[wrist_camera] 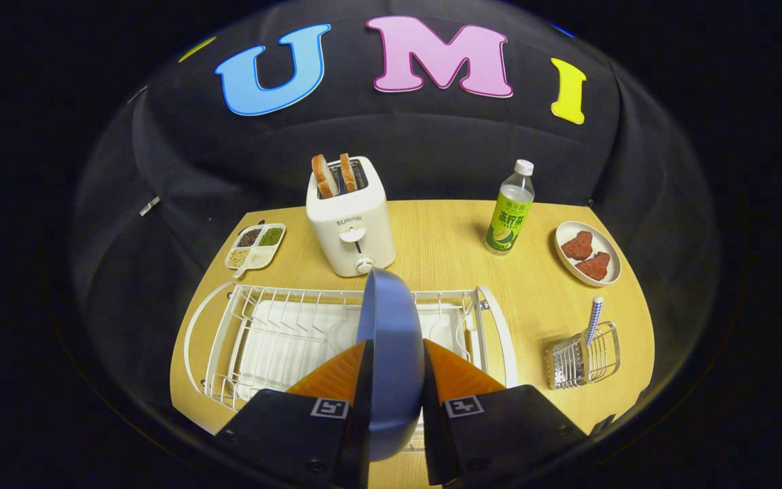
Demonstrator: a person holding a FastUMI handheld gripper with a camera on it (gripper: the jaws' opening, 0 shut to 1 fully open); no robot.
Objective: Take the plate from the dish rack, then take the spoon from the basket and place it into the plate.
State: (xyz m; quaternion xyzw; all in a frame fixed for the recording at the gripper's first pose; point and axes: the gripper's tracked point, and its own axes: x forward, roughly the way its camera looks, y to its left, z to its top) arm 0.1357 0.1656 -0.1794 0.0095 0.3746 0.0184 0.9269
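Observation:
A blue plate (391, 326) stands on edge between my two fingers, and the gripper (394, 360) is shut on its rim. The plate hangs above the white wire dish rack (262, 333), which spreads out beneath and to the left of the fingers. Off to the right of the rack stands a small metal basket (582, 358) with a spoon (593, 319) upright in it, its blue-and-white handle sticking up. The plate hides the middle of the rack.
Beyond the rack on the wooden table (445, 238) stand a white toaster (350, 217) with bread slices, a green-labelled bottle (510, 210), a white dish with red pieces (588, 252) and a divided seasoning tray (255, 246).

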